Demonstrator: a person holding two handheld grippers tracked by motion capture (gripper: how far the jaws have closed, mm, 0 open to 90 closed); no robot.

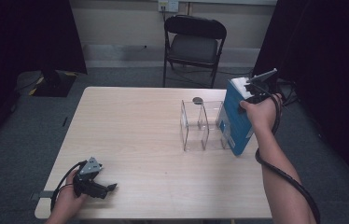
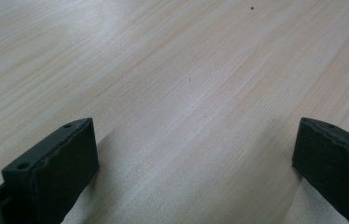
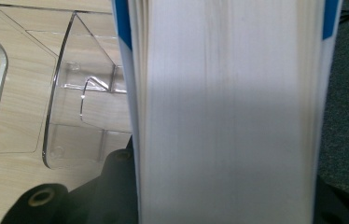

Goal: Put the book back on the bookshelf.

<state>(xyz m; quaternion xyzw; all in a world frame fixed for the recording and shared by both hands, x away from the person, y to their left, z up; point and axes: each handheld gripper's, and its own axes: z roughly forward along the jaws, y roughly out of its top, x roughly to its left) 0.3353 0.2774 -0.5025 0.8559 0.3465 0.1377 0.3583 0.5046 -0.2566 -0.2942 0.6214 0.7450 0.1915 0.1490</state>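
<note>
A thick blue-covered book [image 1: 234,122] stands upright at the table's right edge, its bottom corner on or just above the tabletop, right beside a clear acrylic divider rack [image 1: 200,126]. My right gripper [image 1: 246,87] is shut on the book's top edge. In the right gripper view the white page block [image 3: 228,116] runs up between the jaws, with the rack [image 3: 84,107] to its left. My left gripper [image 1: 109,189] rests low at the table's front left. Its jaws stand open over bare wood [image 2: 196,158], with nothing between them.
The light wooden table [image 1: 130,121] has a small dark round thing [image 1: 197,100] just behind the rack. A black folding chair [image 1: 193,44] stands beyond the far edge. Dark curtains hang at both sides, and a stand base [image 1: 46,81] sits on the floor at the left.
</note>
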